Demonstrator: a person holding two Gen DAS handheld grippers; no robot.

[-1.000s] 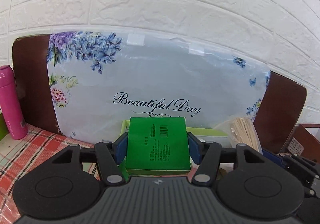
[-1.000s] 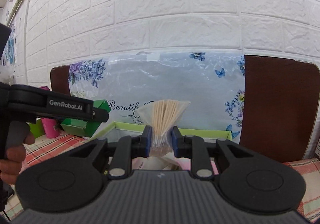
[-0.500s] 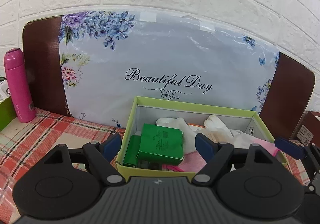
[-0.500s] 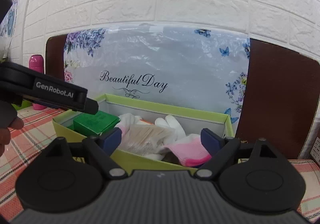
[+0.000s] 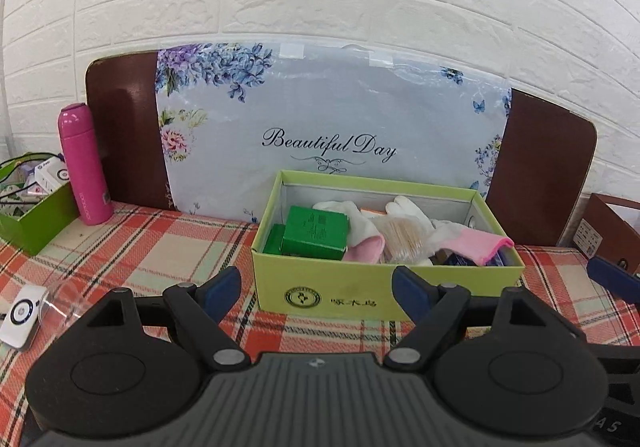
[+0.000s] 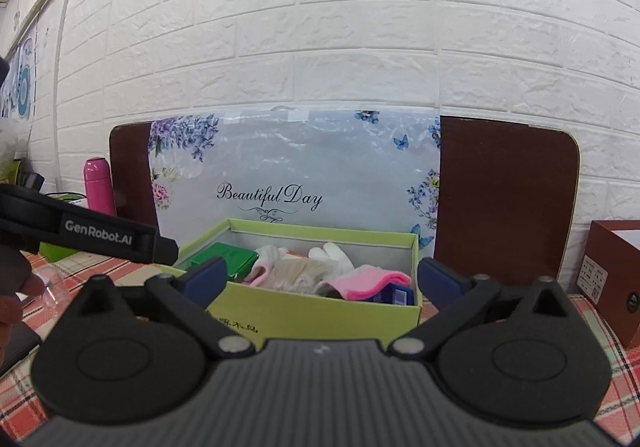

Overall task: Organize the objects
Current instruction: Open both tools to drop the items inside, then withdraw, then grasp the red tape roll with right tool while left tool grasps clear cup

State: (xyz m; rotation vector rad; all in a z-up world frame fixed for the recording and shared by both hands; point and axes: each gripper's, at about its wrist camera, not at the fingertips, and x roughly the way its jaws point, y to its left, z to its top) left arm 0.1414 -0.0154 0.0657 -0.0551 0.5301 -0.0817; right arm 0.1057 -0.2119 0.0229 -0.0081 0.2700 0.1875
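A light green open box [image 5: 384,293] [image 6: 320,313] stands on the plaid tablecloth. Inside lie a green carton [image 5: 316,233] [image 6: 224,259] at the left, a clear bag of wooden sticks [image 5: 402,239] [image 6: 298,273] in the middle, white gloves [image 5: 408,207] and a pink cloth [image 5: 478,245] [image 6: 366,281]. My left gripper [image 5: 318,289] is open and empty in front of the box. My right gripper [image 6: 322,279] is open and empty, also in front of the box. The left gripper's body [image 6: 100,235] shows at the left of the right wrist view.
A floral "Beautiful Day" board [image 5: 332,119] leans on the brick wall behind the box. A pink bottle [image 5: 84,167] and a green tray of items [image 5: 36,215] stand at the left. A brown box [image 6: 614,279] is at the right. A small white device [image 5: 22,315] lies front left.
Both grippers opened, leaving the green carton and the bag of sticks in the box, then drew back from it.
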